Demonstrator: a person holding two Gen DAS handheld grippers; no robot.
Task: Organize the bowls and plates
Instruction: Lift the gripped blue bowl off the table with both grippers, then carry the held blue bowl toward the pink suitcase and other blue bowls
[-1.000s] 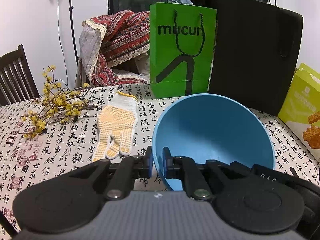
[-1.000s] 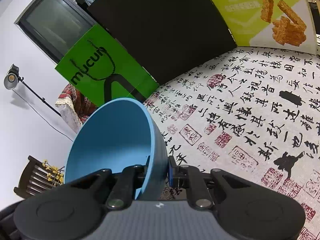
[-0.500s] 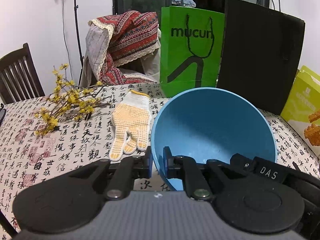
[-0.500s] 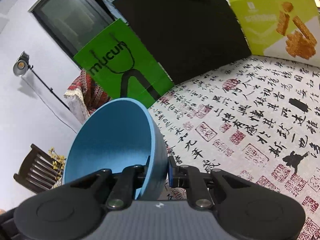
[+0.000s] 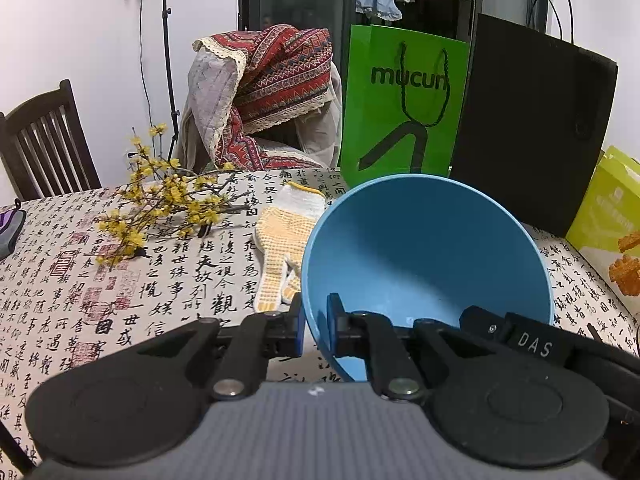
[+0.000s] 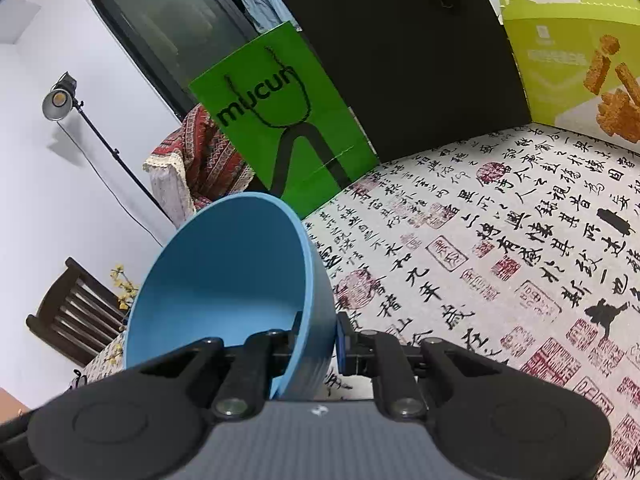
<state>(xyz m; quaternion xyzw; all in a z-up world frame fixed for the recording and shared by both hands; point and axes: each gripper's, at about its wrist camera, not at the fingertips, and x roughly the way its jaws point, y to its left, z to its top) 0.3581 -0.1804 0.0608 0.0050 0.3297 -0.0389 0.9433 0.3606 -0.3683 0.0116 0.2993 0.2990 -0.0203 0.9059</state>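
A blue bowl [image 5: 424, 256] hangs tilted above the table, held by both grippers. My left gripper [image 5: 314, 320] is shut on the bowl's near left rim, one pad inside and one outside. In the same view the black body of the right gripper [image 5: 520, 336] sits at the bowl's near right rim. The right wrist view shows the bowl [image 6: 224, 280] to the left, with my right gripper [image 6: 320, 332] shut on its rim. The bowl is empty inside.
The table [image 5: 80, 280] has a calligraphy-print cloth. On it lie a dotted work glove [image 5: 284, 240] and yellow flower twigs [image 5: 168, 200]. A green bag [image 5: 400, 108], a black bag [image 5: 532, 128] and a green snack box [image 6: 572, 52] stand at the back. A wooden chair [image 5: 44, 144] is at the left.
Both grippers have carried the bowl upward and back from the bags, which look smaller now. The right wrist view has rolled toward level. Both grips are unchanged.
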